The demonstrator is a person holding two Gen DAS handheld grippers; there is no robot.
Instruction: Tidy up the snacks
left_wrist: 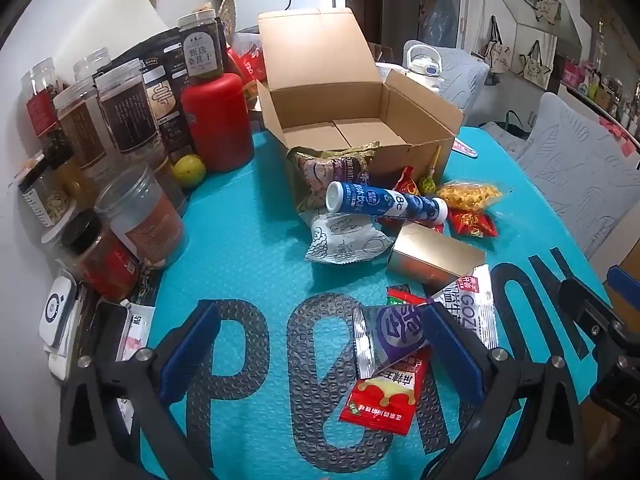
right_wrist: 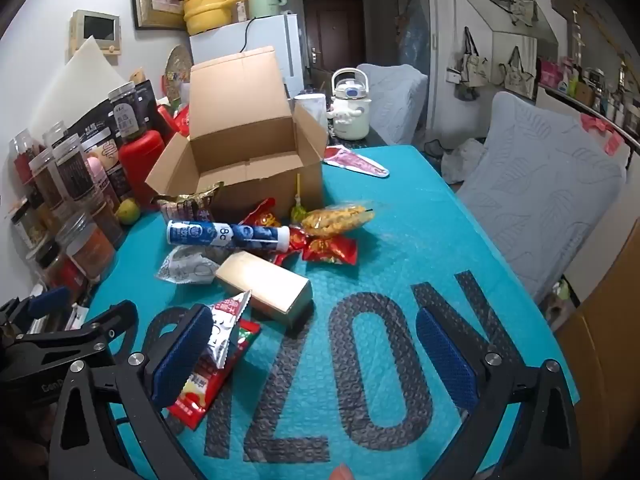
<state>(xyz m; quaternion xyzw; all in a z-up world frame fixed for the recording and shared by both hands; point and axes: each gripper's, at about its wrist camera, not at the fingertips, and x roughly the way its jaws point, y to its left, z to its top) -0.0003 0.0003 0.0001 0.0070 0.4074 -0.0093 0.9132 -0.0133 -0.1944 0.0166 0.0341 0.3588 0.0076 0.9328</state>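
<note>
An open cardboard box (left_wrist: 362, 120) (right_wrist: 248, 148) stands on the teal mat, empty inside. In front of it lies a pile of snacks: a blue-and-white tube (left_wrist: 386, 203) (right_wrist: 228, 234), a gold box (left_wrist: 434, 258) (right_wrist: 266, 282), a white pouch (left_wrist: 346, 238), red packets (left_wrist: 472, 222) and a yellow snack bag (left_wrist: 468, 196) (right_wrist: 338, 216). A silver-purple packet (left_wrist: 390, 338) and a red packet (left_wrist: 384, 398) (right_wrist: 204, 380) lie nearest. My left gripper (left_wrist: 324, 356) is open just above the mat, its right finger against the silver-purple packet. My right gripper (right_wrist: 320, 356) is open and empty, its left finger beside those packets.
Several jars (left_wrist: 120, 120) and a red bottle (left_wrist: 218, 120) line the left wall, with a lime (left_wrist: 188, 170). A white kettle (right_wrist: 352, 108) stands behind the box. Grey cushioned chairs (right_wrist: 540, 192) are on the right. The table edge runs along the right.
</note>
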